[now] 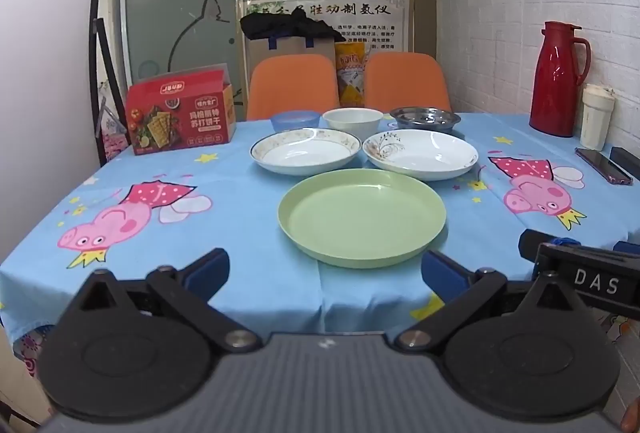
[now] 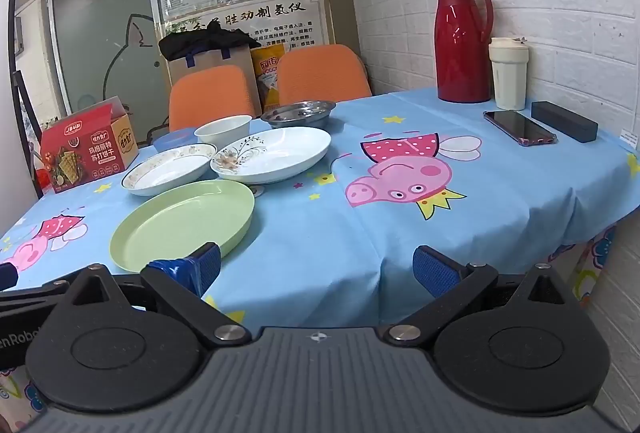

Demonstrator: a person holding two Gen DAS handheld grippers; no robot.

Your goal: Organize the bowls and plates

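From where I sit at the controls, the red cardboard cracker box stands at the far left corner of the table in its blue cartoon-pig cloth. To its right, along the far edge, I see a row: a small blue translucent plastic bowl, a plain white ceramic bowl and a shallow steel dish, all upright with mouths facing up. Just in front lie a gold-rimmed white ceramic plate and a white oval plate with a floral sprig, its long axis running left to right, the two nearly touching. Nearest me, toward the near edge, a round pale green plastic plate lies flat.

My left gripper stands wide apart, holding nothing, just short of the green plate. My right gripper is likewise spread and empty, its left finger beside that plate's rim.

A red thermos jug, cream tumbler, phone and black case sit along the right edge.
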